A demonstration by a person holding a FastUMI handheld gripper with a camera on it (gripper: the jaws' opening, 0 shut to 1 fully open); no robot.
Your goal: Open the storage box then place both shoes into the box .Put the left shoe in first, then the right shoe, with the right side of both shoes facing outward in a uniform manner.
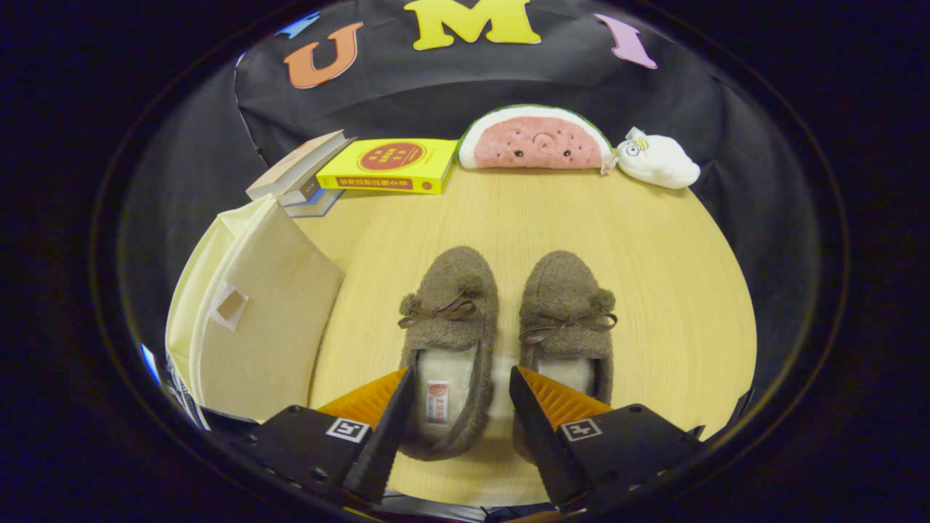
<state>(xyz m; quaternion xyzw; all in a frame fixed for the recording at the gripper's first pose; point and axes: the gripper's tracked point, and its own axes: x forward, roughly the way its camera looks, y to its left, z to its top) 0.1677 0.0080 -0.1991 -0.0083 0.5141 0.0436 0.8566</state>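
Your tool (pixel 458 407) is spread wide and grips nothing, its fingers straddling the heel of the left shoe (pixel 447 341) on the desk (pixel 654 276). The right shoe (pixel 567 327) sits just beside that shoe, toes pointing the same way. The storage box (pixel 254 319) stands well to the left of the left shoe and looks closed, so opening seems the step in hand. Swing toward the box, catch its flap edge squarely, and lift gently so the soft fabric wall does not topple.

Jaws spread around left shoe (pixel 447 349), right shoe (pixel 567 327) touching alongside, storage box (pixel 254 319) near left, bare table (pixel 654 247) beyond
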